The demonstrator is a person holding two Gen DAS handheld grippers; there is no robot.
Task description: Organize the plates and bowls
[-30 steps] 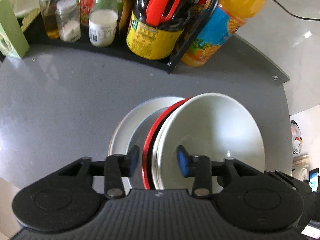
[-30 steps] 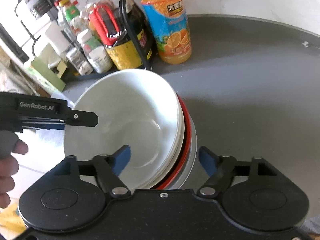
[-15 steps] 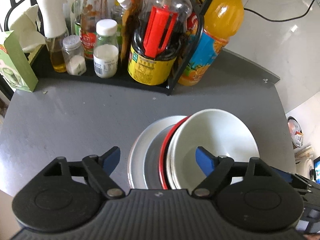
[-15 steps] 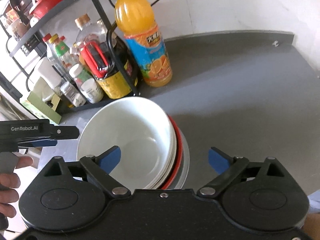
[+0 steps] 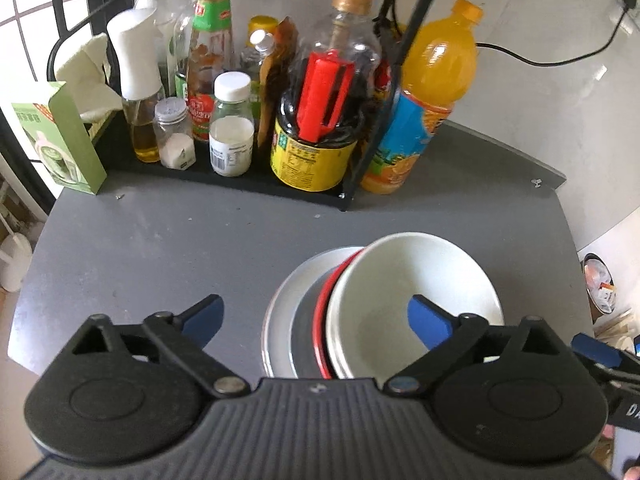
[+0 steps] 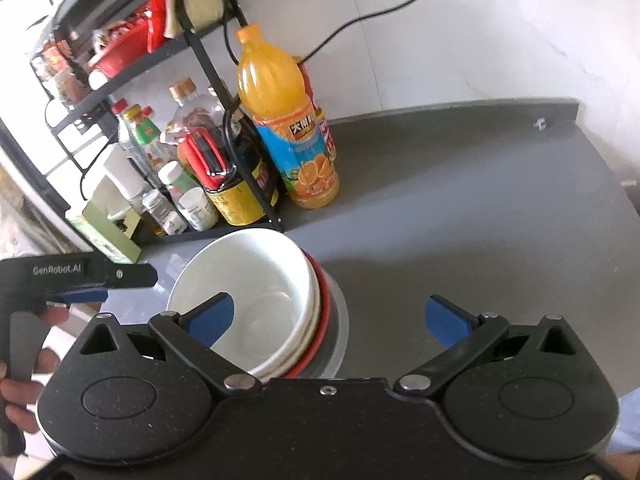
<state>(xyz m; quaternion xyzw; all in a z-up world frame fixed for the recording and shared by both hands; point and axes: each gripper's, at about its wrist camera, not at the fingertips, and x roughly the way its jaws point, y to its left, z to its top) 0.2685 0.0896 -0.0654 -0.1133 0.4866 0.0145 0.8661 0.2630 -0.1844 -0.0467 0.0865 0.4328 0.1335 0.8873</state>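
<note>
A stack of dishes stands on the grey table [image 5: 160, 248]: a white bowl [image 5: 400, 280] [image 6: 248, 276] on top, a red-rimmed dish [image 5: 322, 308] [image 6: 325, 308] under it, and a pale plate [image 5: 280, 312] [image 6: 341, 320] at the bottom. My left gripper [image 5: 314, 312] hovers above the stack's left side, its jaws opening wide with nothing pressed between the pads. Over the stack's right side, my right gripper [image 6: 330, 310] is open and empty. The left gripper [image 6: 80, 280], in a hand, also shows at the left of the right wrist view.
A black wire rack [image 5: 240, 184] [image 6: 224, 80] crowded with sauce and spice bottles lines the table's far side. Beside it stand an orange juice bottle [image 5: 424, 104] [image 6: 288, 128] and a green box [image 5: 56, 140]. A black cable [image 6: 360, 20] runs down the wall.
Both grippers have opened wide and pulled back and up from the stack. The bowl, dish and plate stay on the table, now smaller in both views.
</note>
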